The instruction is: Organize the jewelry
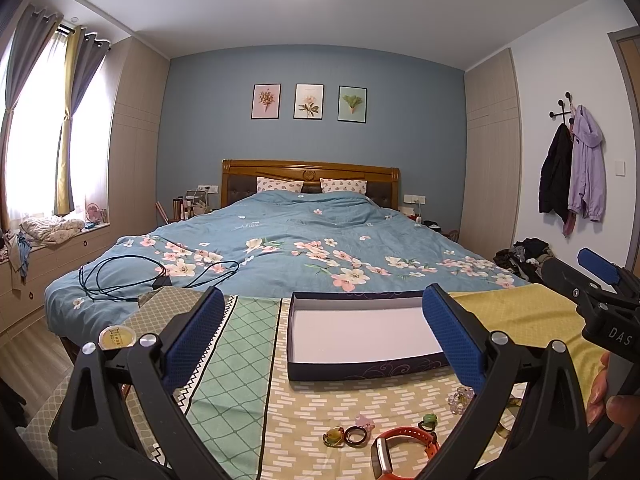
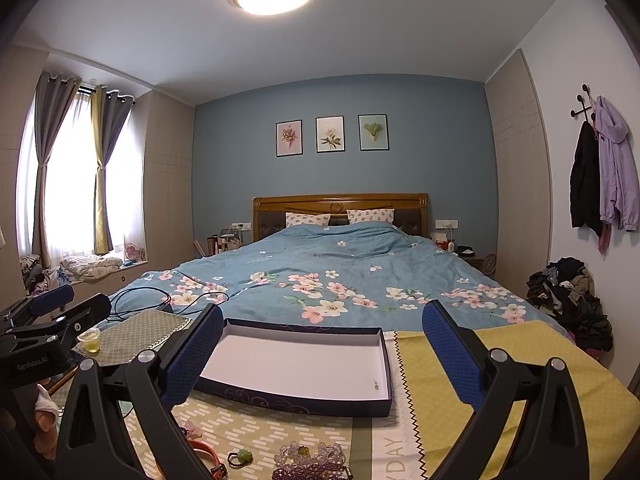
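Both claws hang released and empty above the patchwork-covered surface point(image 1: 320, 408), jaws spread wide: the left claw point(image 1: 320, 336) and the right claw point(image 2: 322, 354). The shallow navy box point(image 2: 304, 398) lies open and empty just beyond the jewelry, which is scattered at the near edge: an orange watch point(image 1: 404, 446), a dark ring point(image 1: 355, 435), a green-stone ring point(image 2: 240, 457), and a heap of clear and purple bead bracelets point(image 2: 316, 462). The step in hand looks like the first pick. Best to take one piece at a time, lowering steeply so the pads straddle it, closing gently on rings, and lifting beads clear before moving over the box wall.
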### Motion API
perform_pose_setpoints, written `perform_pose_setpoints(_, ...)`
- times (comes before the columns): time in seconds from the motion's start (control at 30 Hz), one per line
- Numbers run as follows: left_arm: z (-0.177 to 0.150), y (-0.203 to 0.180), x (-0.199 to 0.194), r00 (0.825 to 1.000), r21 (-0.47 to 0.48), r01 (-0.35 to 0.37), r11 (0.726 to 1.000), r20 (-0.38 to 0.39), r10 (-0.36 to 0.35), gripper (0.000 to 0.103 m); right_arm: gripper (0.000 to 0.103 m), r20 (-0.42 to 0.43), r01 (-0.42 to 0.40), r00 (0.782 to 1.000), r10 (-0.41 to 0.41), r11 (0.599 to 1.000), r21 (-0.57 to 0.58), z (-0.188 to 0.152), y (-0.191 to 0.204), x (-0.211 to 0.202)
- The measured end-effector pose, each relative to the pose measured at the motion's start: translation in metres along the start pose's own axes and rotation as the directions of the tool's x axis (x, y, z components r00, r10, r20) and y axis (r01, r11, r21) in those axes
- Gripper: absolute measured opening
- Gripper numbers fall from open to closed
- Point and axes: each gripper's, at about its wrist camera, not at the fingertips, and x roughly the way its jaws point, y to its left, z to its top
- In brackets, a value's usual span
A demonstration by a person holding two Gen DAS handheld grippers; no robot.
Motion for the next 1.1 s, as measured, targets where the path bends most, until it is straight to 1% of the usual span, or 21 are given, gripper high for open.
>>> perform_pose_setpoints(0.5,-0.002,-0.0003,0.0027,1.0,-0.004,0.002,1.0,-0.004,-0.002,0.098,0.096,-0.01,-0.009,1.0,0.009,1.0,0.005,0.0024,-0.008,0.0026)
perform_pose_setpoints(1.1,-0.0034,-0.0001,0.0037,1.0,-0.004,0.003,1.0,-0.006,-0.003,0.098,0.096,-0.015,-0.012,1.0,0.012,1.0,0.009,0.0006,-0.0061,0.0062)
